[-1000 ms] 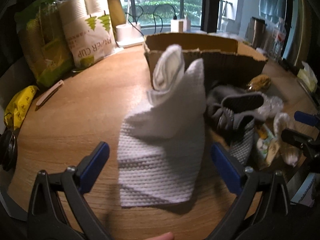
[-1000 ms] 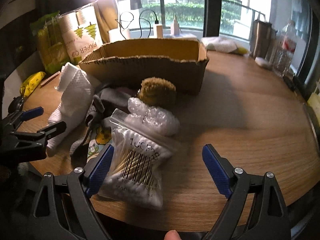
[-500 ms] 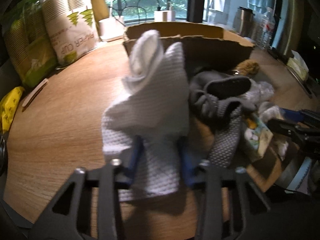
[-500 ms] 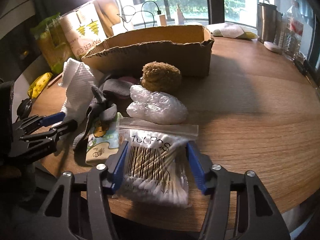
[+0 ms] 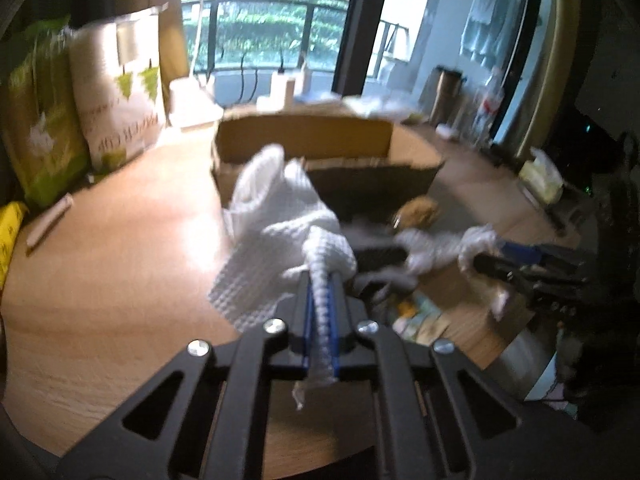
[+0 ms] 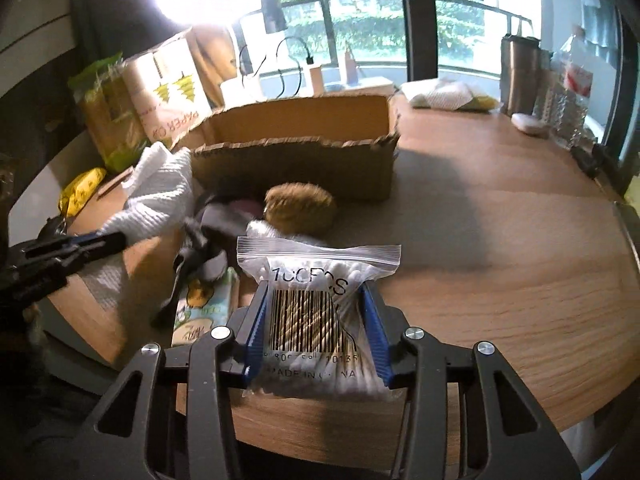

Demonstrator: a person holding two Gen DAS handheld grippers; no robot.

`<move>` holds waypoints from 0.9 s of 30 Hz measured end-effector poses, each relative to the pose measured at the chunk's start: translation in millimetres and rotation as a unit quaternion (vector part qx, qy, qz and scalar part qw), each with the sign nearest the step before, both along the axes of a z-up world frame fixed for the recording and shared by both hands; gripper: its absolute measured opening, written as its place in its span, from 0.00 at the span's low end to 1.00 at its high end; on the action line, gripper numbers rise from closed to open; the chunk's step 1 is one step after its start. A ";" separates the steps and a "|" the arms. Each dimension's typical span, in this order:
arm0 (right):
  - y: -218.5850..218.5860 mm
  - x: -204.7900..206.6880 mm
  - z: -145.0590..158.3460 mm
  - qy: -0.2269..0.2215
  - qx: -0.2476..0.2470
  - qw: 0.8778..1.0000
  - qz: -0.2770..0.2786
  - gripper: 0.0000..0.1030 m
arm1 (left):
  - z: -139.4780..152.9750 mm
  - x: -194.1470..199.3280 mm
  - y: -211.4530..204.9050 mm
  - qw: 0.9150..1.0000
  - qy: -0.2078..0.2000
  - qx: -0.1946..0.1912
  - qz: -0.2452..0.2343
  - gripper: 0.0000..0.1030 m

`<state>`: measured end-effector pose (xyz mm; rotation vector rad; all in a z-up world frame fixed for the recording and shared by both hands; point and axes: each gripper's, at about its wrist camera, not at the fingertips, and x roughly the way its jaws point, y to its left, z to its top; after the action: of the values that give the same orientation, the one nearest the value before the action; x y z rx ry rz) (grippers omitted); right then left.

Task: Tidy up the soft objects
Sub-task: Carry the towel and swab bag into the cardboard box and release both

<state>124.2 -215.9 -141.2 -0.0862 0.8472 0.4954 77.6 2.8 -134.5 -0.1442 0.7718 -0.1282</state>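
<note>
My left gripper (image 5: pixel 320 312) is shut on the white knitted cloth (image 5: pixel 276 216), whose bulk hangs in front of an open cardboard box (image 5: pixel 304 140). My right gripper (image 6: pixel 318 320) is shut on a clear zip bag of cotton swabs (image 6: pixel 316 280) at the table's near edge. The cloth (image 6: pixel 160 192) and the left gripper (image 6: pixel 80 244) also show in the right wrist view, left of the box (image 6: pixel 296 160). Between them lie a grey sock-like item (image 6: pixel 208 224), a brown fuzzy ball (image 6: pixel 300 208) and a bubble-wrap lump (image 5: pixel 436 248).
A paper-cup pack (image 6: pixel 168 96) and green packs (image 5: pixel 36 128) stand at the back left. A yellow packet (image 6: pixel 80 192) lies at the left edge. A steel flask (image 6: pixel 520 76) and bottles (image 6: pixel 568 92) stand at the back right. A printed tissue pack (image 6: pixel 204 308) lies by the swabs.
Both grippers closed: the left pinched and lifted the white cloth's near edge, the right clamped the cotton swab bag. The left view has swung and blurred.
</note>
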 end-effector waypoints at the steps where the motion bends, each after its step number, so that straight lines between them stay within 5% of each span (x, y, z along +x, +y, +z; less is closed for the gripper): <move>1: -1.4 0.7 3.6 -0.004 0.001 1.000 -0.001 0.45 | 7.4 0.2 -0.5 1.000 -0.008 -0.001 -0.003 0.06; 11: -11.3 13.4 47.6 -0.054 0.019 0.998 0.000 0.45 | 64.7 -0.3 2.8 0.997 -0.069 -0.022 0.000 0.06; 27: -3.1 50.8 76.0 -0.091 0.031 0.995 0.019 0.45 | 110.0 40.9 -0.2 0.992 -0.128 -0.018 0.002 0.06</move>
<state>175.0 -219.1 -65.1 -0.0903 0.6522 0.5411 118.5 2.6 -24.5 -0.1597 0.5140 -0.1527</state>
